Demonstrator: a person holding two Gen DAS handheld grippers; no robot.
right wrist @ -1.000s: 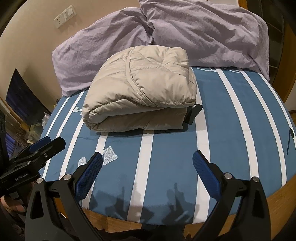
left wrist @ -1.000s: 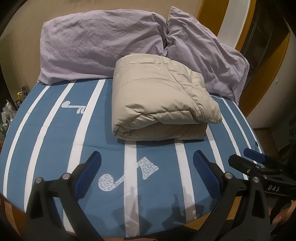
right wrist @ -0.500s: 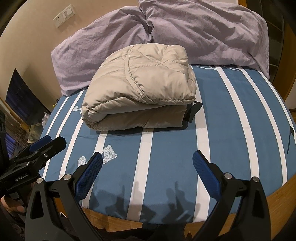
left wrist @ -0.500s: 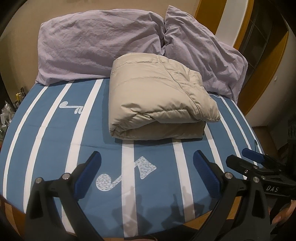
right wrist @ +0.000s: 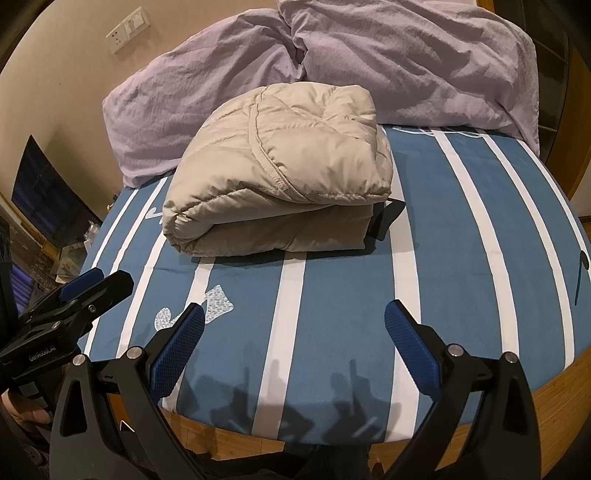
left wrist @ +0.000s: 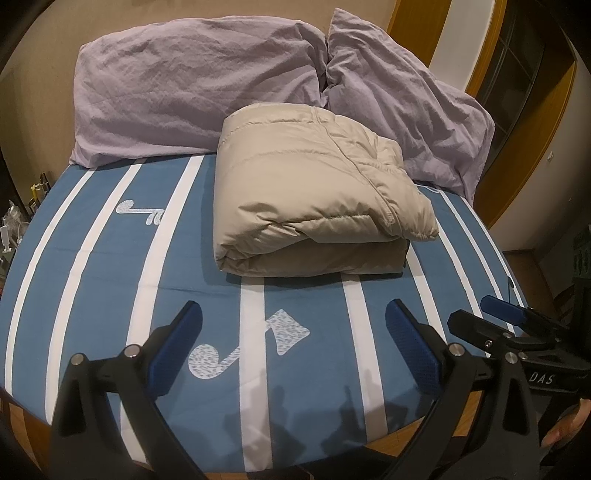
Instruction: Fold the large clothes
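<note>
Your bed [left wrist: 92, 266] fills both views, its blue sheet crossed by white stripes and printed with pale music-note shapes, over a wooden frame that shows along the near edge. Against the beige wall at the head sit two crumpled lilac pillows [left wrist: 192, 85], side by side and touching. The beige puffer jacket [left wrist: 314, 199] lies folded into a thick, squarish bundle in the middle of the sheet, its far edge touching the pillows, and a dark strap or tab pokes out at its right side in the right wrist view. Your left gripper [left wrist: 293, 336] hangs over the foot of the bed, well short of the jacket, its blue-padded jaws spread wide with nothing between them. Your right gripper [right wrist: 293, 336] sits just beside it at the same edge, its jaws likewise spread and empty. On its body you can read "DAS" in the left wrist view; the left gripper's body reads "GenRobot.AI" in the right wrist view. A white wall socket plate [right wrist: 127, 31] is on the wall.
</note>
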